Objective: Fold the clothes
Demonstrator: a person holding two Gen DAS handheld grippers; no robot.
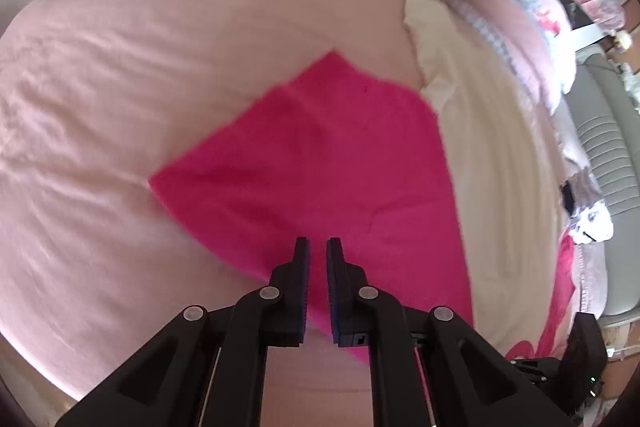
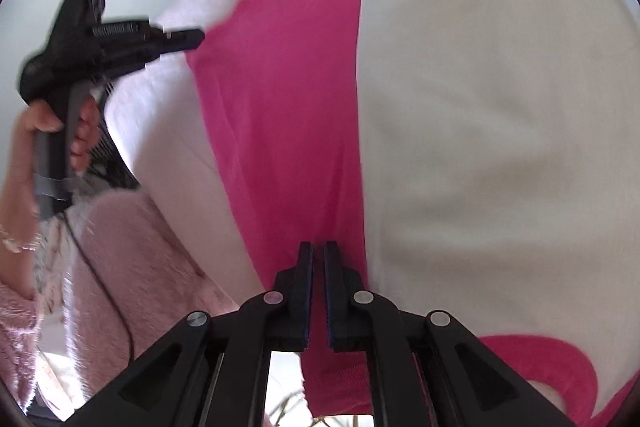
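Two hand-held grippers: right [image 2: 318, 247] clamping pink cloth [image 2: 288, 107], left [image 1: 318, 245] closed, empty, its hand [image 2: 60, 131] right-view only.

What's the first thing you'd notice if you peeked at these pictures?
The bright pink garment jumps out, spread across the middle of the pale pink bed sheet. A cream cloth lies right beside it. The right gripper, nearly shut, pinches the pink garment's near edge.
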